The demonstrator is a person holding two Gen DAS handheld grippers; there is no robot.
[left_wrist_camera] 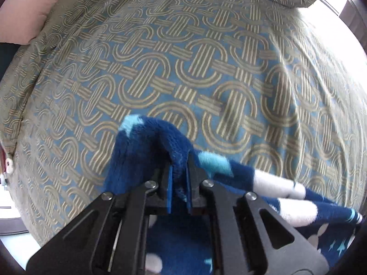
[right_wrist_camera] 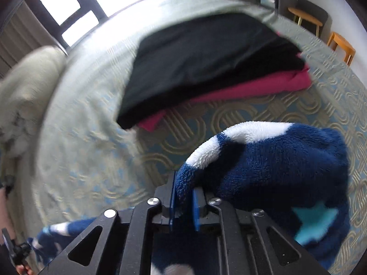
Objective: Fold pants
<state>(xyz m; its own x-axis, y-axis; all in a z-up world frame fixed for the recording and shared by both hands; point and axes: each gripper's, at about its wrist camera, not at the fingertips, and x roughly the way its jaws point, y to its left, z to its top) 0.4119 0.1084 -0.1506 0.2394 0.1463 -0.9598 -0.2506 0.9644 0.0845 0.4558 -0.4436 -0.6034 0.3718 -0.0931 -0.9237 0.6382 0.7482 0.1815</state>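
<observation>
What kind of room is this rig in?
Most likely a bedroom: the fleece pants are held over a bed with a patterned bedspread, a pillow lies at its edge, folded clothes are stacked on it, and a curtained window is behind.

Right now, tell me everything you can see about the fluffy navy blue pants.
The fluffy navy blue pants look like thick fleece, printed with white patches and light blue stars. Both grippers pinch bunched folds of them: the left gripper and the right gripper. They are held over the blue and tan patterned bedspread, the rest drooping below.
</observation>
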